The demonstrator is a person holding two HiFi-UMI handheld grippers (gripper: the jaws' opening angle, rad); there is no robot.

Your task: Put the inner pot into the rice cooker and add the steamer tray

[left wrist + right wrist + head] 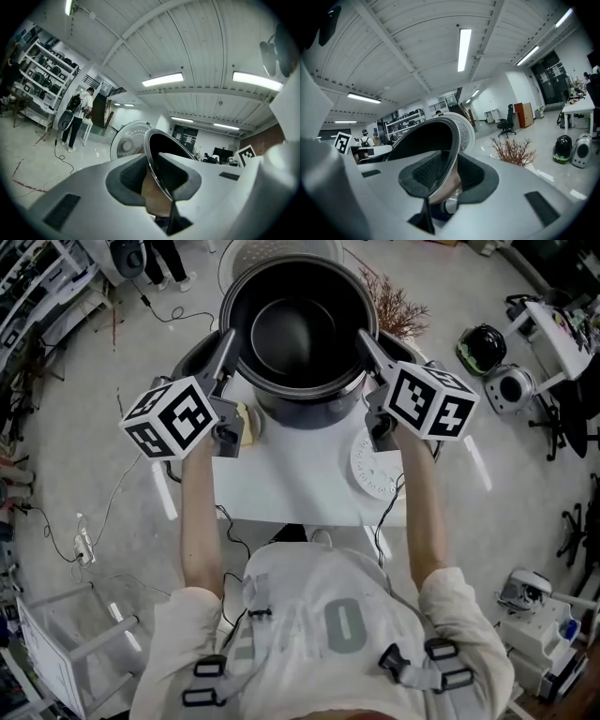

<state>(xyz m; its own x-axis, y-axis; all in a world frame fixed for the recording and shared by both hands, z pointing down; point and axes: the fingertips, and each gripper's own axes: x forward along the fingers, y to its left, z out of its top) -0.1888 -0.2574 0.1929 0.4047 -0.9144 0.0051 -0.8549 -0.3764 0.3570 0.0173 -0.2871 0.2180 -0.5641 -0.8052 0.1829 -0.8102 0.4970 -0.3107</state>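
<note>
A dark, round metal inner pot point(298, 329) is held in the air above the far edge of a white rectangular bench point(291, 484), its open mouth facing up and its inside empty. The left hand-held gripper point(228, 338) clamps the pot's thin rim on the left side, and the right hand-held gripper point(364, 338) clamps the rim on the opposite side. In the left gripper view the rim of the pot point(164, 143) runs edge-on between the two dark pads of that hand-held gripper point(157, 180), which are closed on it. The right gripper view shows the same on its side: the pot point(426, 136) has its rim pinched between the pads of that hand-held gripper point(450, 176). On the bench, at its right side below the right hand-held gripper, lies a flat white round disc with small holes point(378, 467). Near the bench's left side, just beside the left hand-held gripper, sits a small pale yellow thing point(247, 423) that is too small to identify. Beyond the bench's far edge, behind the pot, stands a white round part with a dotted surface point(281, 251). Past the bench's far right corner, a reddish-brown dried branch plant point(398, 310) stands on the pale floor.
</note>
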